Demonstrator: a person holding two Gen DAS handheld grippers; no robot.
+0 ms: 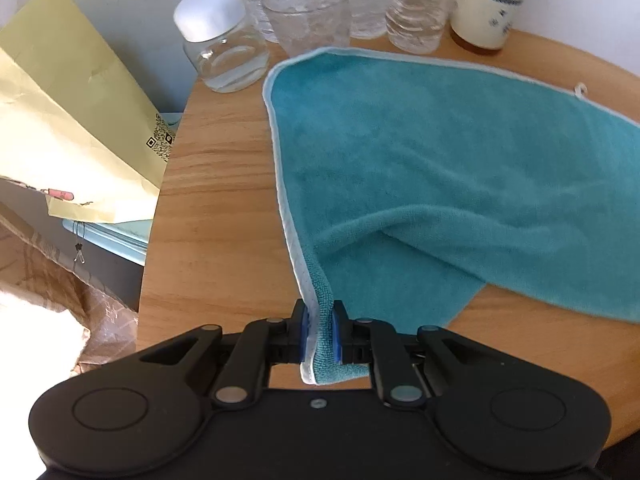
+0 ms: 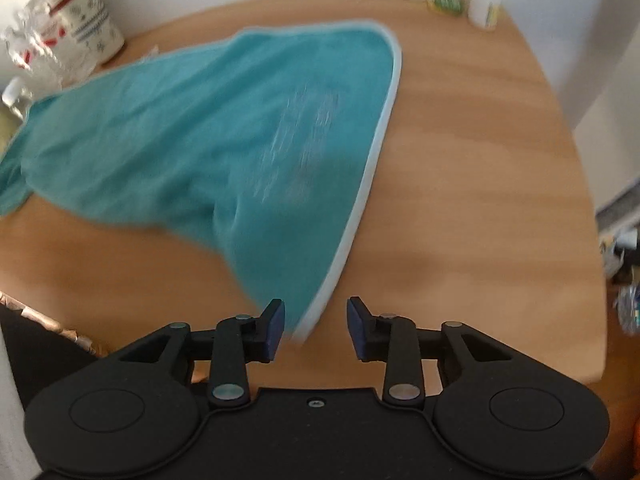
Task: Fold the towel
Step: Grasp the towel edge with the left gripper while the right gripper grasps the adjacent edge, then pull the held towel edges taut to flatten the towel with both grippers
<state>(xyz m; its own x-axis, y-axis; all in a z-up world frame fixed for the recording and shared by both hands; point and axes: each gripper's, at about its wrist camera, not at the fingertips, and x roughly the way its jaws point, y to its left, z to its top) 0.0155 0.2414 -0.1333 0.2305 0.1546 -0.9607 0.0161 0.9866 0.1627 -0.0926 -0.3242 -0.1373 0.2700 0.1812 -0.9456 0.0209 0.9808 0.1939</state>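
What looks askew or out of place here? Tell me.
The towel lies rumpled, not flat: a ridge crosses it near the left gripper, which pinches one corner. The right gripper is open, its corner ungripped. Nothing spilled or damaged.

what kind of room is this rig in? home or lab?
Likely a home, a lived-in room rather than a lab. A round wooden table carries the teal towel amid household clutter: a drinking glass, empty plastic bottles, a lidded jar.

Left hand-held gripper (image 1: 320,332) clamped on cloth, right hand-held gripper (image 2: 316,328) spread apart
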